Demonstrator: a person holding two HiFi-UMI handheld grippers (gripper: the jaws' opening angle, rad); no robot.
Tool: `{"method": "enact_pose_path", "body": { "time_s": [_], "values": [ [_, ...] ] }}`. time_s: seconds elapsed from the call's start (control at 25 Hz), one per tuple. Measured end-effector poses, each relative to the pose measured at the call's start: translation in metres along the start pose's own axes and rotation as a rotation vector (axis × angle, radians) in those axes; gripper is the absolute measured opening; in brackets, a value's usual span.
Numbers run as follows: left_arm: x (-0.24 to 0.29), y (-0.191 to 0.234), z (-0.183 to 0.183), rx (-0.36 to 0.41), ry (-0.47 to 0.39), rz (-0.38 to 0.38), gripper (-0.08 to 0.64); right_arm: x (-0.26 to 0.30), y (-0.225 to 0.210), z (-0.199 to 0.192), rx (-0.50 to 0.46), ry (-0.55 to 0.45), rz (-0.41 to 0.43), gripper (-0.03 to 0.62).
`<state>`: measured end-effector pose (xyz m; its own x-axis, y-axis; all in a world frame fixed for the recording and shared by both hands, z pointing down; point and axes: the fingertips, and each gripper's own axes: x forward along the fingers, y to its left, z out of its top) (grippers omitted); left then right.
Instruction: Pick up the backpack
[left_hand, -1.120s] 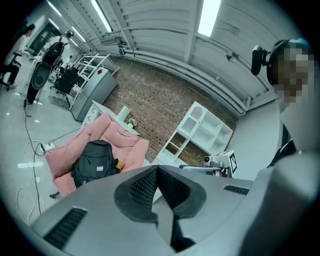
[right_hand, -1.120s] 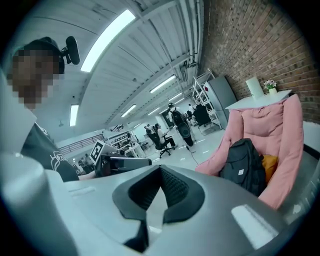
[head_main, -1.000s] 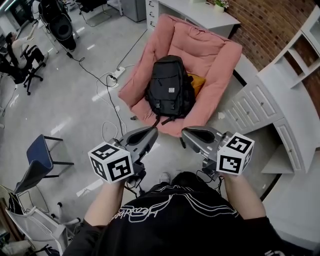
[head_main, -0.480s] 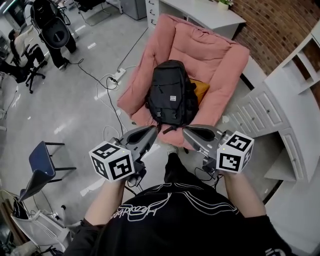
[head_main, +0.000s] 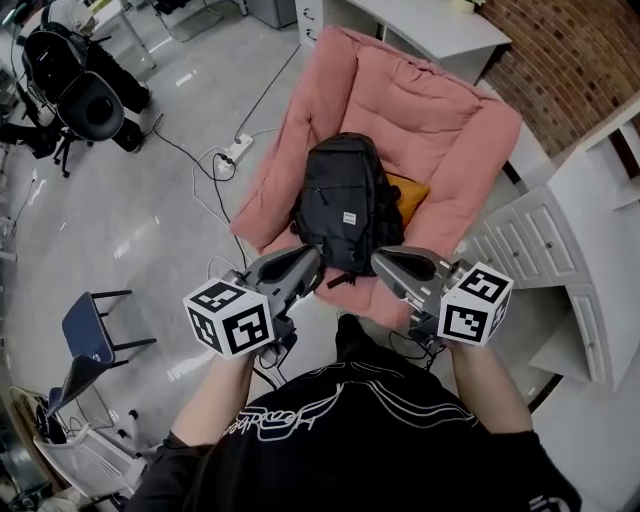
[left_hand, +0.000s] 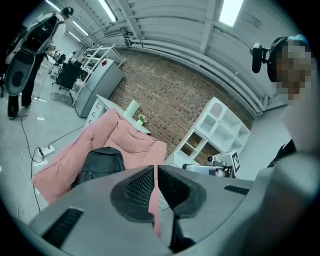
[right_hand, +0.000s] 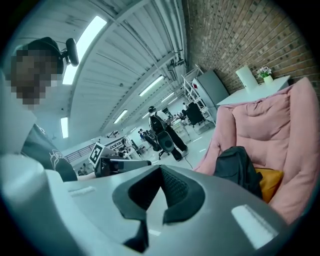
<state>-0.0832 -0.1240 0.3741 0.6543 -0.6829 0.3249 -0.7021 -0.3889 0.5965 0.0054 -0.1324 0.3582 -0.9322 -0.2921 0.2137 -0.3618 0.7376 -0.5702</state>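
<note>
Backpack — black, upright on the seat of a pink armchair, back resting against the cushion. Shows a small light label on its front pocket. Trails loose straps toward the seat's front edge. Touches an orange cushion, tucked in just beside it on the right of the head view.

Left claw: clenched, pads pressed together, nothing gripped (plain in the left gripper view). Hangs in the air before the armchair's front edge, apart from the backpack, aimed at it and tilted a little downward. Carries its marker cube at the rear, over a bare forearm.

Right claw: clenched as well, empty, tips meeting in the right gripper view. Sits level with the left one and near it, a clear gap between the two tips. Points the same way, toward the backpack, not touching it. Bears its own marker cube.

Around the armchair — grey floor with a white power strip and looping cables, a blue chair well off to the left, a white drawer unit just beside the armchair on the right, a white bench behind it, a brick wall beyond.
</note>
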Motion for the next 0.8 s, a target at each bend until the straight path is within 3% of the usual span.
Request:
{"method": "enact_pose_path", "body": {
  "time_s": [0.32, 0.52, 0.76, 0.8],
  "values": [
    [0.038, 0.056, 0.005, -0.029, 0.030, 0.055, 0.025, 0.016, -0.061, 0.004, 0.026, 0.023, -0.051, 0.006],
    [0.060, 0.089, 0.000, -0.099, 0.065, 0.043, 0.092, 0.028, -0.103, -0.004, 0.026, 0.075, -0.105, 0.006],
    [0.092, 0.135, -0.011, -0.132, 0.116, 0.081, 0.175, 0.043, -0.144, -0.014, 0.052, 0.124, -0.127, 0.007],
    [0.097, 0.145, -0.015, -0.151, 0.124, 0.094, 0.191, 0.045, -0.150, -0.016, 0.057, 0.132, -0.123, 0.035]
  ]
}}
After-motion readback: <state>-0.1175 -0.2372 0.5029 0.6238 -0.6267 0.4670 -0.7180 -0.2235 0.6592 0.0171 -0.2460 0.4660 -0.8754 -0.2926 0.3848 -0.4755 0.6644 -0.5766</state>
